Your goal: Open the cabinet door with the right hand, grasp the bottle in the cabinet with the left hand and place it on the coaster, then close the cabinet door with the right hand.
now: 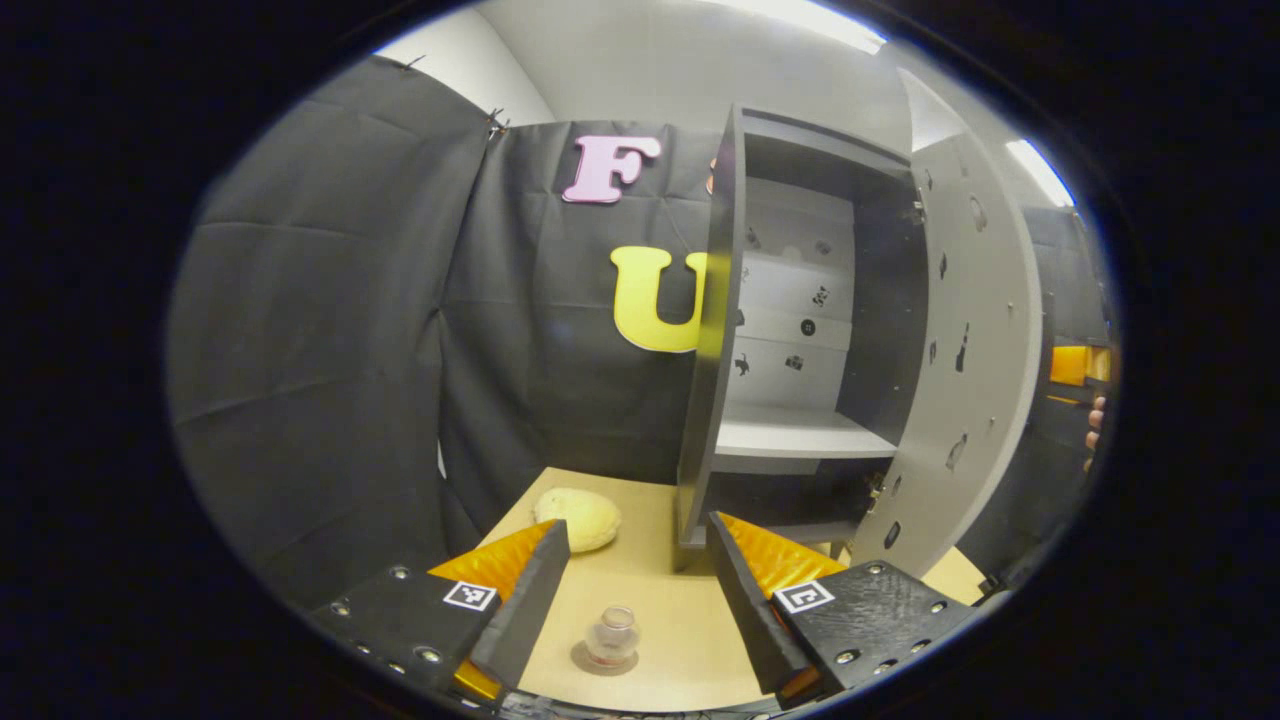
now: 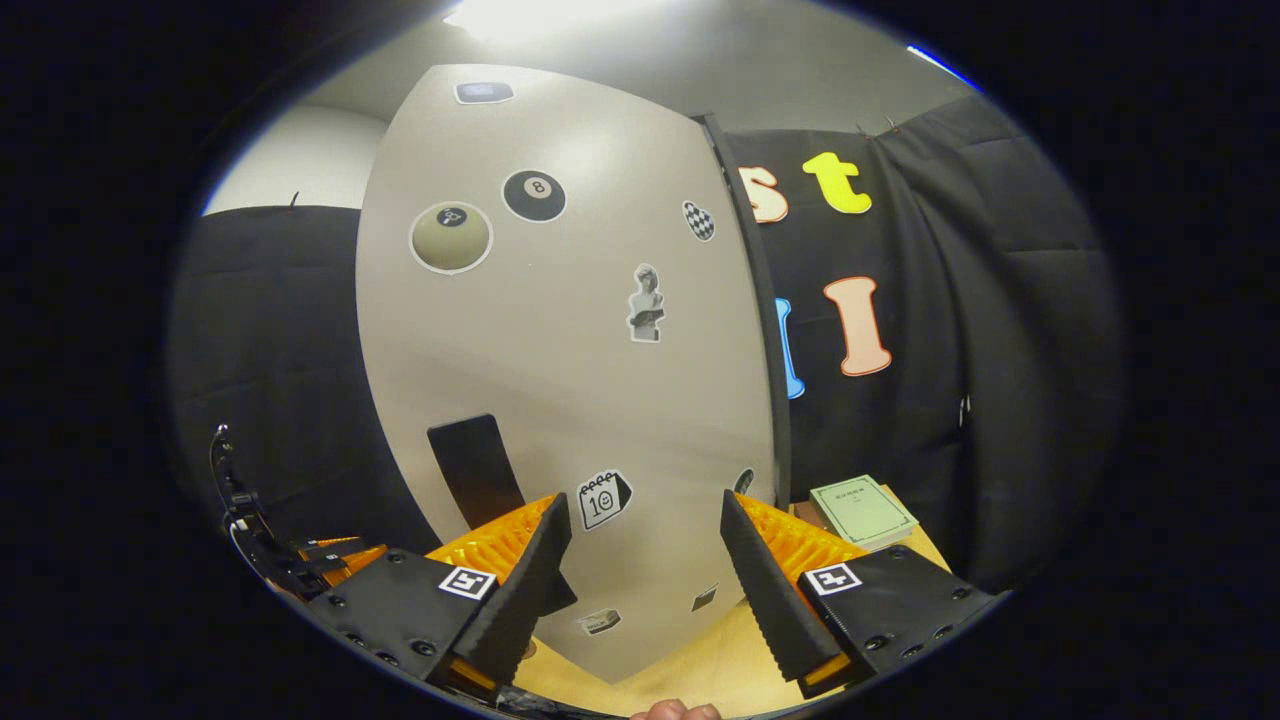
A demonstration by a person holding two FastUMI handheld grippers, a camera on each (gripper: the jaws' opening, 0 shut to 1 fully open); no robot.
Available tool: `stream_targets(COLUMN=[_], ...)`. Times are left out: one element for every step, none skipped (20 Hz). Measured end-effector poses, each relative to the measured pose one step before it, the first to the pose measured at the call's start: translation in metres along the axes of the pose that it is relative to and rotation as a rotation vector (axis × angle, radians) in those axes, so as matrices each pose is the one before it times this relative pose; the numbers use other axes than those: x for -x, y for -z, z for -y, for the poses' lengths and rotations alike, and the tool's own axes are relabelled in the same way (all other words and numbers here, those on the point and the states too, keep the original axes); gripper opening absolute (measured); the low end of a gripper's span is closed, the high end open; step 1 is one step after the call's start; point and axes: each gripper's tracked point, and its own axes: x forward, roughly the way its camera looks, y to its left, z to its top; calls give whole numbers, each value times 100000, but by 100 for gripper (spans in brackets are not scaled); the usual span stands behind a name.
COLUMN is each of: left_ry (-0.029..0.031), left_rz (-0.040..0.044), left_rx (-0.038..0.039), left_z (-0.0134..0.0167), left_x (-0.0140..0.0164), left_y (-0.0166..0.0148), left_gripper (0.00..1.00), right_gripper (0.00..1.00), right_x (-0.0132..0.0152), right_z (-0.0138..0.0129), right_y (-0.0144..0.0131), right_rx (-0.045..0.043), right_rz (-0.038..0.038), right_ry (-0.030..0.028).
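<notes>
Bottle (image 1: 612,634) sat on its coaster (image 1: 603,661), left gripper (image 1: 638,590) spread wide above. Right gripper (image 2: 645,570), also apart, faced the open door (image 2: 560,380); best push flat, steadily, near its free edge.

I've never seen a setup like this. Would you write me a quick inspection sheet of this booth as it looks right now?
Surface: tan table, bare around the bottle.
Job's things: small clear bottle stands upright on a round coaster; grey cabinet has its door swung open, its visible shelves bare.
Clutter: pale round lump on the table left of the cabinet; green booklet on the table right of the door.
Grippers: left gripper open above the bottle, not touching; right gripper open facing the door.
Cables: dark cable at the right gripper view's left edge.
Surroundings: black cloth walls, ceiling lights.
</notes>
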Motion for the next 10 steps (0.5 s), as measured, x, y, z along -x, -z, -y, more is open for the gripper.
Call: stream_targets(left_ry=[-302,-525,-820,-743,-702,-458,-590,-812,-679,395], left_rz=[20,-34,-130,-41,-193,-412,-424,-252,239,1186], left_rx=[-2,52,99,309,530,789,963,997,1159,1506], left_z=[-393,-453,-452,-627,-413,-321,217,72,-238,139], left_x=[132,118,221,13,214,212,-124,1,-203,155], left_y=[-82,117,129,52,27,73,71,-75,-69,-355], left_gripper=[85,82,85,85,85,82,82,82,82,85], right_gripper=[96,96,96,96,97,97,97,98,98,98], right_x=[-641,-789,-944,-579,-412,-367,-206,-137,115,183], right_z=[-362,-626,-907,-895,-669,-912,-642,89,364,104], right_y=[88,117,234,45,-305,-360,-107,-180,-232,-283], right_rx=[-85,340,742,670,-814,-767,216,1245,1440,1166], right_rz=[-230,-822,-1478,-1494,138,515,225,-10,346,991], right_ry=[-1262,-1470,-1913,-2223,-1489,-2917,-1557,-282,334,194])
